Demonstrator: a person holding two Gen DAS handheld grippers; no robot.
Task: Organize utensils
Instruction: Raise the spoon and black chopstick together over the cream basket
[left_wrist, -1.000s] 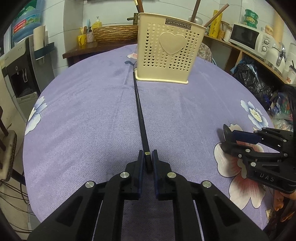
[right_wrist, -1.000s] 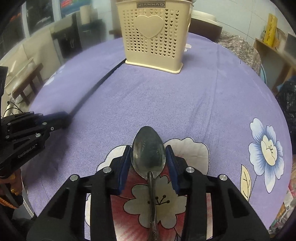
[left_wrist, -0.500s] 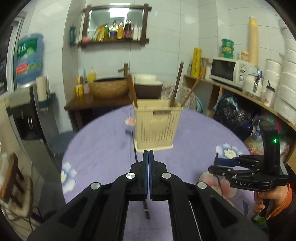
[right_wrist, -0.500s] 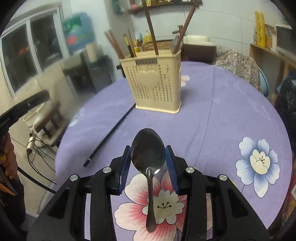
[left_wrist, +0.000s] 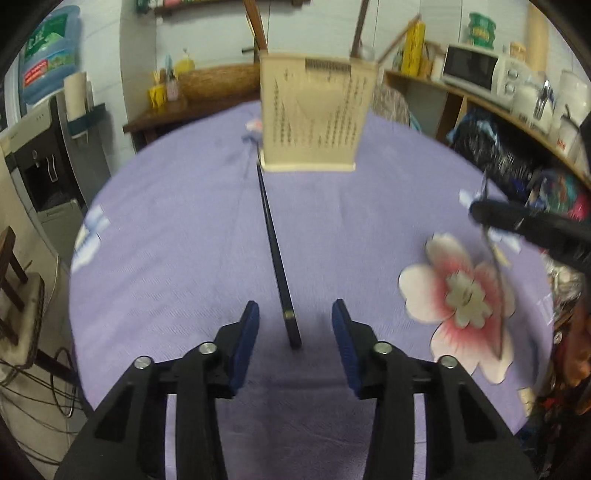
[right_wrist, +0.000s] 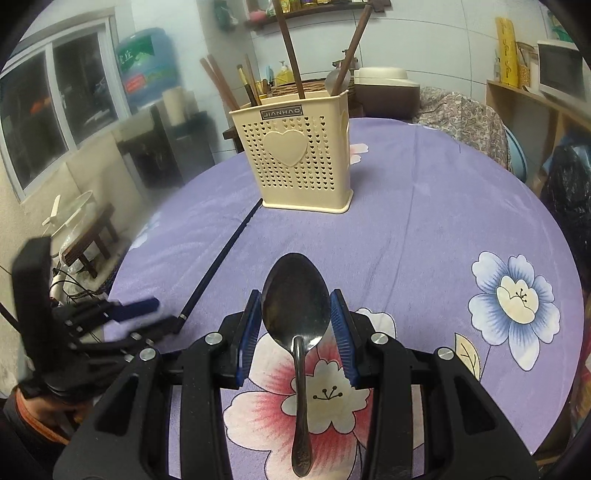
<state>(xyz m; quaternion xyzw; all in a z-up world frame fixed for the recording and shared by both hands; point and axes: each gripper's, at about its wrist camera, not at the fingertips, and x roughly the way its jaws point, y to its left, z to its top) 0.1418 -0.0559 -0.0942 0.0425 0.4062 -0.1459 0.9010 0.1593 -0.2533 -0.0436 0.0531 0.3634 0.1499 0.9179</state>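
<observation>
Left gripper (left_wrist: 295, 325) opening, chopstick (left_wrist: 275, 254) between jaws.

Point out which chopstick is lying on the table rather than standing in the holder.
The black chopstick, flat on the purple cloth, one end at the cream holder. The brown chopsticks stand upright inside.
</observation>
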